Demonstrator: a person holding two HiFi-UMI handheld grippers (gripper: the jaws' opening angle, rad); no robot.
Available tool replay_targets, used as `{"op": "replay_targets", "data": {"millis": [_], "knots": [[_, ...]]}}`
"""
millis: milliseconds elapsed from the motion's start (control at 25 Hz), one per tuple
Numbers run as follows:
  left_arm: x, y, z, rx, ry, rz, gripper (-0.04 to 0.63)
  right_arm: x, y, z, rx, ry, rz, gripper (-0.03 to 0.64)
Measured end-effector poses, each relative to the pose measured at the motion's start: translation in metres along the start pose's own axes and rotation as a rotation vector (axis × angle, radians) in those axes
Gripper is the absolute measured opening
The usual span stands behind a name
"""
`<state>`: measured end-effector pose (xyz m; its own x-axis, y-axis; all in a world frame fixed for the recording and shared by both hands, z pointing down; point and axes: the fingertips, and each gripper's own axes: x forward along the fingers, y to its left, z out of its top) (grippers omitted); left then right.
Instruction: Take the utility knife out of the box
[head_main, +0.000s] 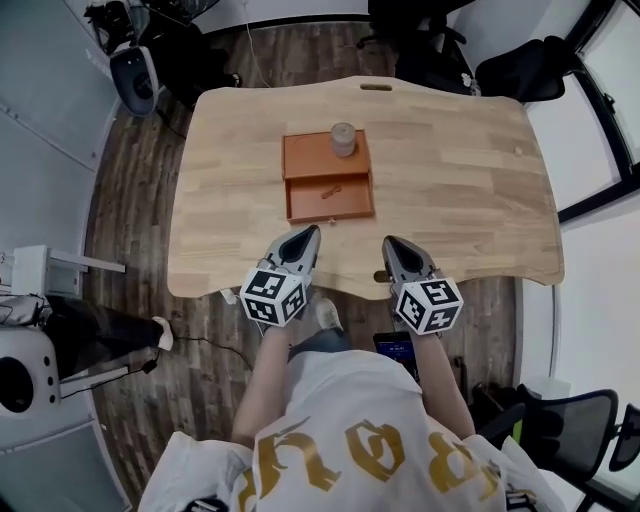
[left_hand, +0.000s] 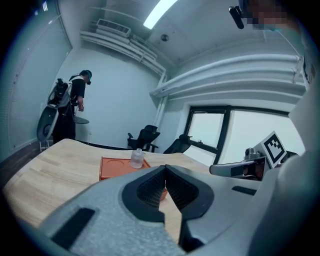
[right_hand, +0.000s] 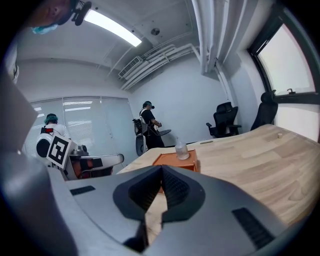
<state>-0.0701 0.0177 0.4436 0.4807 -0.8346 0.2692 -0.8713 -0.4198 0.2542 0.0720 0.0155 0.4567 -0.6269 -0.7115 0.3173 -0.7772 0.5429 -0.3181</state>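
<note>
An orange box stands in the middle of the wooden table, its drawer pulled toward me. An orange utility knife lies inside the drawer. A small clear bottle stands on the box top. My left gripper is shut and empty at the front edge, just short of the drawer. My right gripper is shut and empty beside it, a little to the right. The left gripper view shows the box and bottle beyond the closed tips. The right gripper view shows the box ahead of its tips.
Black office chairs stand behind the table at the far right. A scooter-like machine is on the floor at the far left. A person stands far off by the wall. The table's curved front edge lies under both grippers.
</note>
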Motion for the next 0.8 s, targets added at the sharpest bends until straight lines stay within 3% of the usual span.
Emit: {"op": "replay_targets", "data": {"millis": [280, 800], "knots": [[0.035, 0.039, 0.007, -0.013, 0.006, -0.042, 0.011, 0.037, -0.014, 0.010, 0.000, 0.007, -0.052, 0.012], [0.058, 0.060, 0.030, -0.009, -0.017, -0.083, 0.011, 0.062, -0.024, 0.028, -0.009, 0.000, -0.085, 0.011]]}}
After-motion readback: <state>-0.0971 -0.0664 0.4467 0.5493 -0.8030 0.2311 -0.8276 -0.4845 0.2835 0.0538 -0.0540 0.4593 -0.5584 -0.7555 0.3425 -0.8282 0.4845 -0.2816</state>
